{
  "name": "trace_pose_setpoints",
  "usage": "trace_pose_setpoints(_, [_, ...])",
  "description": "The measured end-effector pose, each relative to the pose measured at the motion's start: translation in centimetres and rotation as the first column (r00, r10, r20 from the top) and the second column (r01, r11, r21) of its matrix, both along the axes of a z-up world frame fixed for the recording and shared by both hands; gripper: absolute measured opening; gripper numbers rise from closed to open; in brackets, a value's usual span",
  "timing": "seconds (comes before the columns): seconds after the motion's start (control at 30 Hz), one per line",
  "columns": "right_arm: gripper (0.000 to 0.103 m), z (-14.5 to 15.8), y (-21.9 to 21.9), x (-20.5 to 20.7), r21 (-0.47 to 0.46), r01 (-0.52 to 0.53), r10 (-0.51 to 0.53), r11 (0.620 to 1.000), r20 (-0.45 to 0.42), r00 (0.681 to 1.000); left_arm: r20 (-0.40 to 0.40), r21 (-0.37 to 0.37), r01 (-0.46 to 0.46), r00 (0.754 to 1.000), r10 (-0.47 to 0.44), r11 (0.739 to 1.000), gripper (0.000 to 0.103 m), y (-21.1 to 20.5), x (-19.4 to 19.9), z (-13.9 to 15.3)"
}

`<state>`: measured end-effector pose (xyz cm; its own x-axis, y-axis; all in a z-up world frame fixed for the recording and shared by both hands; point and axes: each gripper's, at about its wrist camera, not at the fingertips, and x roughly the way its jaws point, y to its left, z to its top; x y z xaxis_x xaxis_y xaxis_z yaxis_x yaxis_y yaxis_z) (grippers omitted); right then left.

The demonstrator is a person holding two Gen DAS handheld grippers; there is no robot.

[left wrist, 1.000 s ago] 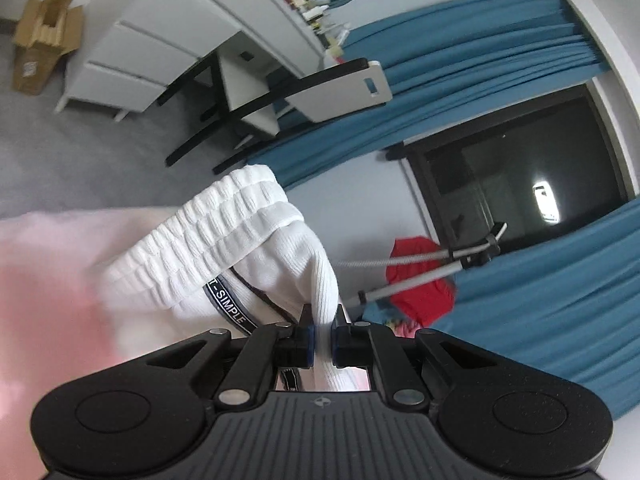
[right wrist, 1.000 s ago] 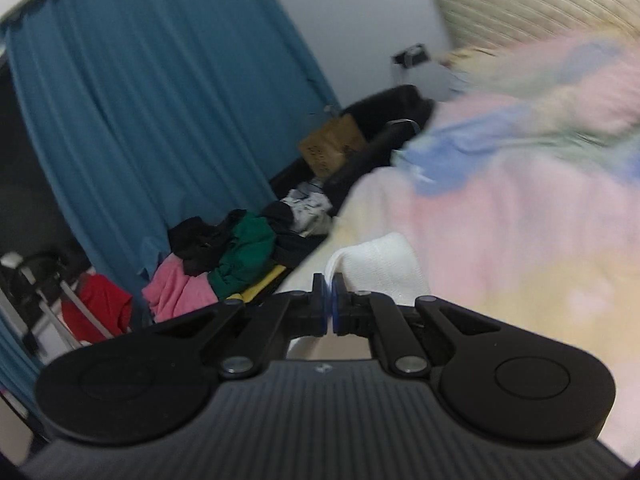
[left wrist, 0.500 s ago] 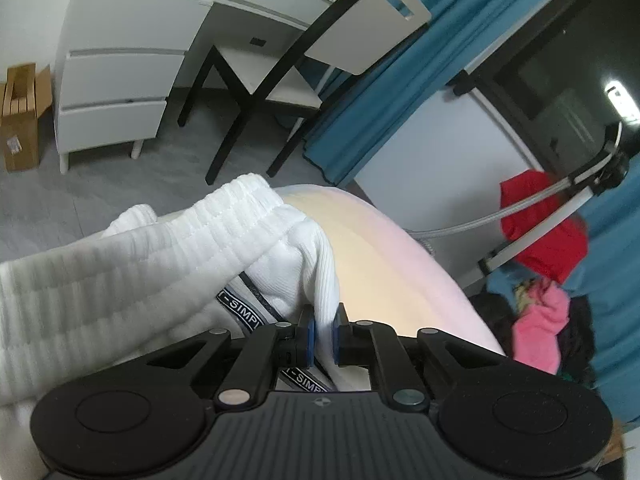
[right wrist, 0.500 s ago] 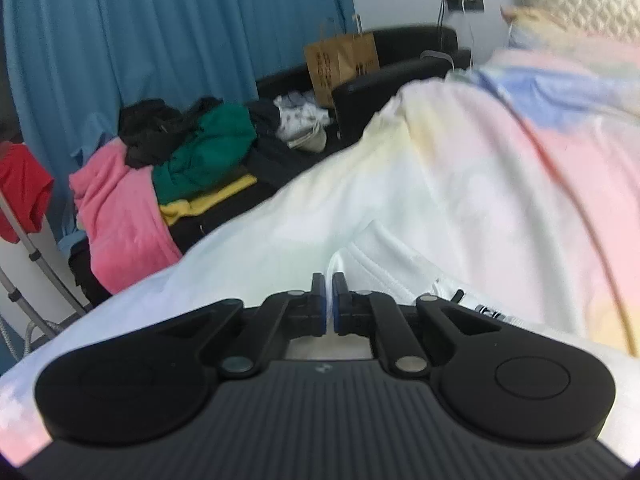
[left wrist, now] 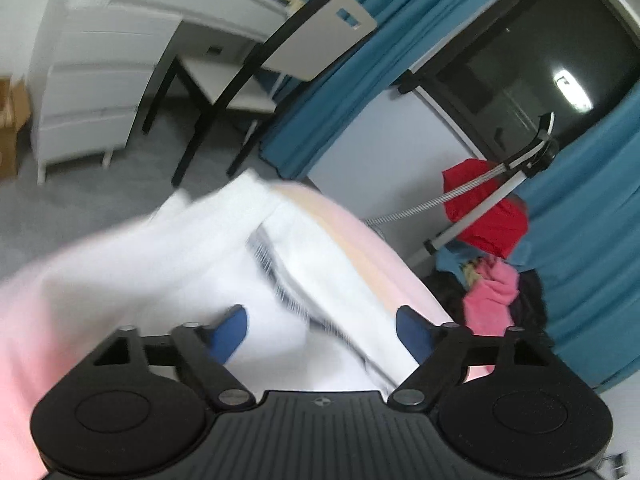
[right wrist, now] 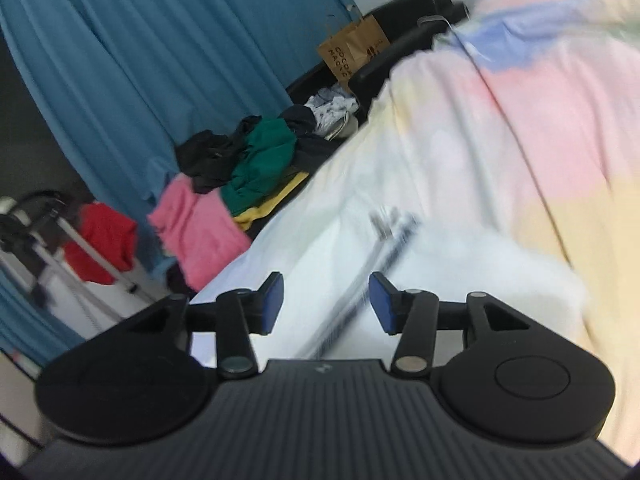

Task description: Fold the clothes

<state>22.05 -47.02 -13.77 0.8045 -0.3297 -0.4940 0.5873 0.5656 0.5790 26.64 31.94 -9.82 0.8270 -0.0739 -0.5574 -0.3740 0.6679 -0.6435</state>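
Observation:
A white ribbed garment (left wrist: 168, 264) with a dark lettered band lies blurred on the pastel bedspread (left wrist: 360, 240). My left gripper (left wrist: 320, 330) hangs just above it, jaws opening wide, blue pads (left wrist: 230, 332) clear of the cloth. In the right wrist view the same white garment (right wrist: 460, 280) spreads below my right gripper (right wrist: 326, 300), whose jaws are also opening; the dark band runs under the gap but the pads (right wrist: 380, 304) do not press on it.
A heap of pink, green and black clothes (right wrist: 240, 176) lies beside the bed against blue curtains (right wrist: 140, 60). A stand with a red cloth (left wrist: 486, 208), a chair (left wrist: 280, 60) and white drawers (left wrist: 92, 88) stand beyond the bed's edge. A paper bag (right wrist: 354, 50) sits on a dark sofa.
Both grippers were shut on the white garment's edge; both have let go and stand open. Both hands sank toward the bed, and the garment now lies on it.

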Motion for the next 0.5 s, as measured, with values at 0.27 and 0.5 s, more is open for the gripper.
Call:
trace_pose_setpoints(0.27, [0.067, -4.5, 3.1, -7.8, 0.354, -0.071, 0.053, 0.932, 0.062, 0.997, -0.085, -0.271, -0.046, 0.996, 0.023, 0.962, 0.09, 0.8, -8.2, -3.5])
trace_pose_setpoints(0.5, [0.067, -7.5, 3.8, -6.8, 0.483, -0.145, 0.133, 0.864, 0.059, 0.989, -0.087, -0.401, -0.061, 0.996, 0.028, 0.914, 0.089, 1.8, -7.6, -8.2])
